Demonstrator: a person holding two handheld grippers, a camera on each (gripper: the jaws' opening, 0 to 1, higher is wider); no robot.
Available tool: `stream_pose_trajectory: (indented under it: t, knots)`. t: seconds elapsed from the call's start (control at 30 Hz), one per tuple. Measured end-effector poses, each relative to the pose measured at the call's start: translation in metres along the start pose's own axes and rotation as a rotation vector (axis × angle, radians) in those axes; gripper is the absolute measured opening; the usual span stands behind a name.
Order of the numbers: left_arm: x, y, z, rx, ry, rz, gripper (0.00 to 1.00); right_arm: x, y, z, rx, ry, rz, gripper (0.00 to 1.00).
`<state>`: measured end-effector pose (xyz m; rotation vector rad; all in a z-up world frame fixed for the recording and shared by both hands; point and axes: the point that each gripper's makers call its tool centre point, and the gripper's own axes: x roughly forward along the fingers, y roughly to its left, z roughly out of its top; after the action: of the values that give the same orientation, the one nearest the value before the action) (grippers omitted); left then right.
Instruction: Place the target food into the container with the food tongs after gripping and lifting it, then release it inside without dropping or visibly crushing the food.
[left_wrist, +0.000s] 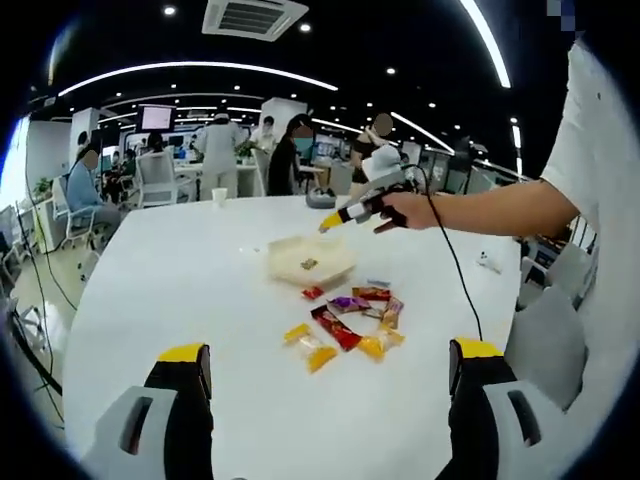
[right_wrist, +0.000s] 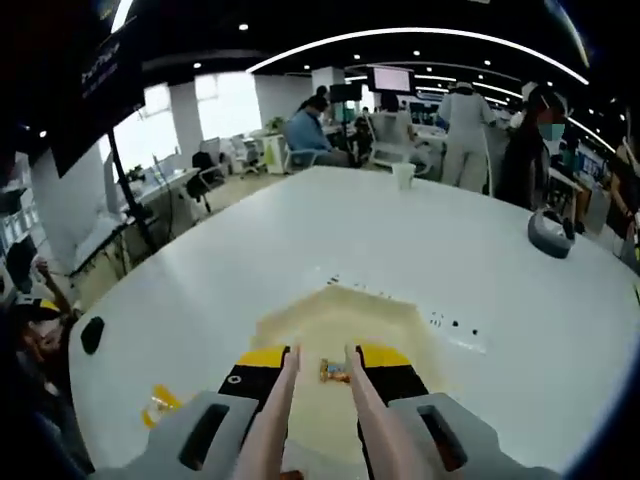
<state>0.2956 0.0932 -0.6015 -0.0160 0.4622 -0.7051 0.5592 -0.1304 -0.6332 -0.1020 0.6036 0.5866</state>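
At centre-bottom of the right gripper view, the tongs (right_wrist: 318, 385), squeezed in the right gripper (right_wrist: 318, 362), hung narrowly parted over the container (right_wrist: 400, 330), the wrapped candy (right_wrist: 333, 373) lying between their tips.

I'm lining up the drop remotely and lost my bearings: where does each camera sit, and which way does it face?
Left gripper view: rides the left hand-held gripper, held back over the white table, facing the container, the snack packets and the person's right hand.
Right gripper view: rides the right hand-held gripper, looking down along the food tongs into the container at a snack.
Shared: table, container, office behind.
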Motion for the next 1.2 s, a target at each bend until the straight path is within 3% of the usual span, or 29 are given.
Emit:
stream_pose_trajectory:
  t: [0.3,0.67,0.73,0.93,1.2]
  knots:
    - [-0.01,-0.006,0.003,0.011,-0.02,-0.005,0.99,-0.029,0.012,0.002,-0.008,-0.012,-0.014,0.25]
    - [-0.019,-0.023,0.017,0.05,-0.04,-0.043,0.99,-0.072,0.025,0.01,0.003,-0.084,-0.038,0.25]
    - [-0.02,-0.025,0.018,0.065,-0.044,-0.048,0.99,-0.085,0.034,0.009,0.03,-0.104,-0.035,0.26]
    - [-0.013,-0.029,0.019,0.076,-0.049,-0.08,0.99,-0.104,0.055,-0.002,-0.004,-0.106,-0.035,0.26]
    - [0.002,-0.039,0.044,0.084,-0.101,-0.128,0.99,-0.135,0.096,-0.018,-0.056,-0.111,-0.011,0.25]
